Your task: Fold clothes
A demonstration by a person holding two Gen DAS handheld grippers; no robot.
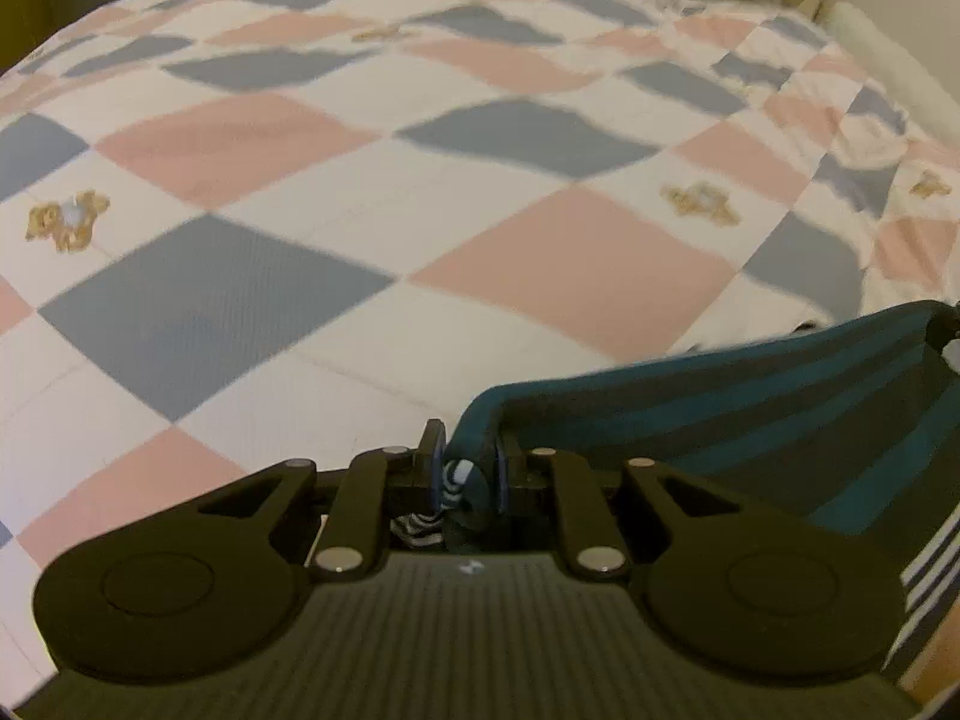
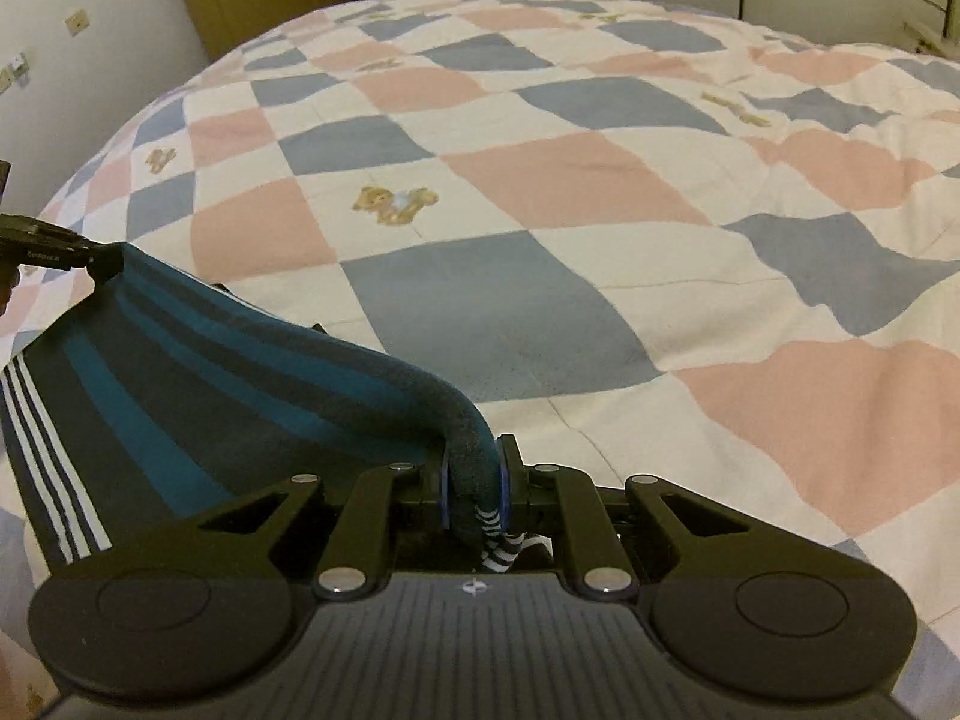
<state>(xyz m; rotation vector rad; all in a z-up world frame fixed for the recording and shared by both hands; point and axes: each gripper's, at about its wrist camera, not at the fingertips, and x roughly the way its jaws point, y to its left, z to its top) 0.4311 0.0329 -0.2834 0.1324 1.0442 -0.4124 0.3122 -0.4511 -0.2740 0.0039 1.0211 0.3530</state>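
Striped garment: one item, dark knit with teal bands and a run of thin white stripes along one edge; kind of garment not determinable from what shows. Location: lifted above the bed, stretched in a shallow sag between the two grippers, lower part trailing out of view toward the holder. Left gripper: jaws nearly together, pinching a bunched corner of the cloth, with a scrap of the white-striped edge poking out behind the pads. Right gripper: same condition, clamped on the opposite bunched corner. In the right wrist view the left gripper appears at the far left edge, gripping the other end of the span. Surface: checked quilt in pink, blue and white, with small bear motifs, lying open ahead of both grippers with no other clothing visible on it. Progress, as judged: early stage. Pick-up by two corners is done; no crease or fold can be seen in the cloth. Remaining: lay it flat on the quilt, fold, and set aside.
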